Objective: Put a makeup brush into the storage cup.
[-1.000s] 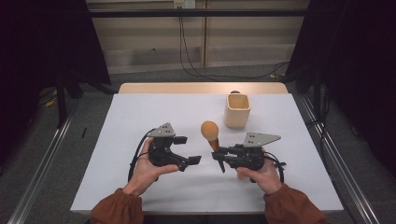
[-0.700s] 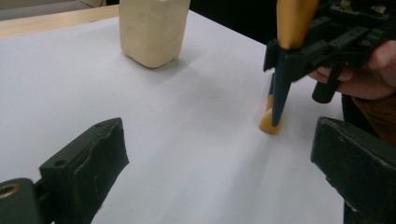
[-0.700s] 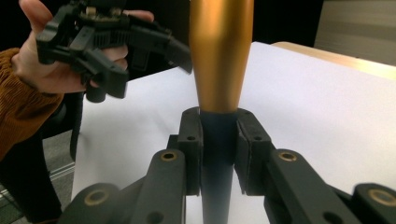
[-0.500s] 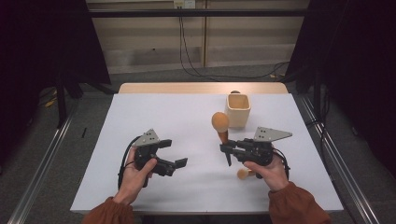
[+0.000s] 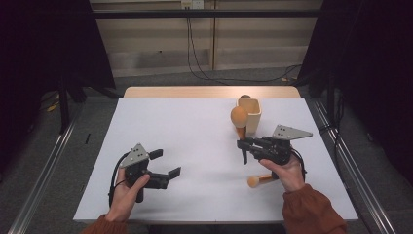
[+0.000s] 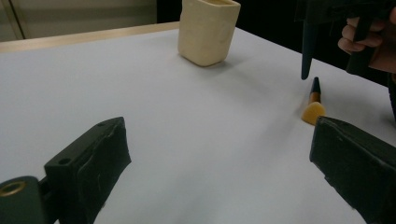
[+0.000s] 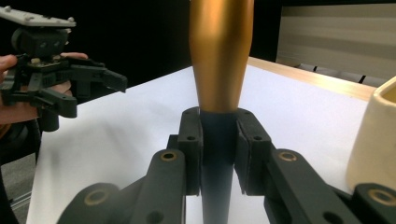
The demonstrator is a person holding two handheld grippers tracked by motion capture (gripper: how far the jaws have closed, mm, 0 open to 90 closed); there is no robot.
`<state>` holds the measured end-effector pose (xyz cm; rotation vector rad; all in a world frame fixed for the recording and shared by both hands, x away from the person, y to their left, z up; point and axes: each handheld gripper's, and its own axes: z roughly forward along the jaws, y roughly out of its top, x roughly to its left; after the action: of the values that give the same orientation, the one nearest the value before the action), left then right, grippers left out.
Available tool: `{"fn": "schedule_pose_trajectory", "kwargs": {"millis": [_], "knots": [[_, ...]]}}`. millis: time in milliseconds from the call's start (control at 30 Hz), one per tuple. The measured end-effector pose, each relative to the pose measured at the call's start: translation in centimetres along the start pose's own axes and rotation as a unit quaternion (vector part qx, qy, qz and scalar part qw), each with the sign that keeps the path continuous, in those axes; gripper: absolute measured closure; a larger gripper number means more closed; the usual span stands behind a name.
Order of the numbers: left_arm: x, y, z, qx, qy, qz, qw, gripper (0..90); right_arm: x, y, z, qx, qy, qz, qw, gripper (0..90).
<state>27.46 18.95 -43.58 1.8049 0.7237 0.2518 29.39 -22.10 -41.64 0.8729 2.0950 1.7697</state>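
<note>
Black jaws of the right gripper [image 7: 218, 154] are pressed together on the dark lower shaft of a brush [image 7: 219, 70], pinching it just below the point where the shaft widens into an orange-gold handle. In the right gripper view the brush stands upright between the pads and rises above them. In the high view the right gripper [image 5: 245, 147] holds this brush [image 5: 239, 119] with its rounded orange end uppermost, and the brush's dark tip points down, clear of the worktop [image 5: 195, 136].

Nearer the person than the right gripper, close to the right hand [image 5: 287, 170], a second brush [image 5: 258, 180] lies flat on the worktop. Just beyond the right gripper stands a cream cup [image 5: 250, 113], upright, with the held brush's orange end beside its near wall.

Well apart from the right gripper, toward the person's left, the left gripper [image 5: 163, 163] hovers low over the worktop with its jaws spread wide and nothing between them. In the left gripper view, the lying brush [image 6: 313, 105] shows beyond the jaw on that view's right, and the cream cup [image 6: 207, 30] stands farther off across bare white surface.
</note>
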Motion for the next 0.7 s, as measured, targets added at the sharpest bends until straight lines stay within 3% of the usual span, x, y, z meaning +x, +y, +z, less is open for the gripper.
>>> {"fn": "schedule_pose_trajectory", "kwargs": {"millis": [100,367,567,700], "knots": [[0.0,-0.4,-0.7,-0.017,0.014,-0.01,0.9997,4.1,-0.4,0.4,-0.3,-0.007,-0.007,-0.001,1.0,74.7],[0.9,-1.2,-1.7,-0.043,0.057,-0.007,0.9975,3.1,-1.1,1.0,-0.6,-0.014,-0.026,0.0,0.9996,74.6],[1.2,-1.9,-2.6,-0.056,0.053,-0.008,0.997,2.6,-1.8,1.4,-0.4,-0.022,-0.04,0.004,0.999,74.6],[1.2,-2.4,-3.0,-0.058,0.065,-0.008,0.9961,2.4,-2.4,2.0,-0.2,-0.025,-0.049,0.005,0.9985,74.6]]}}
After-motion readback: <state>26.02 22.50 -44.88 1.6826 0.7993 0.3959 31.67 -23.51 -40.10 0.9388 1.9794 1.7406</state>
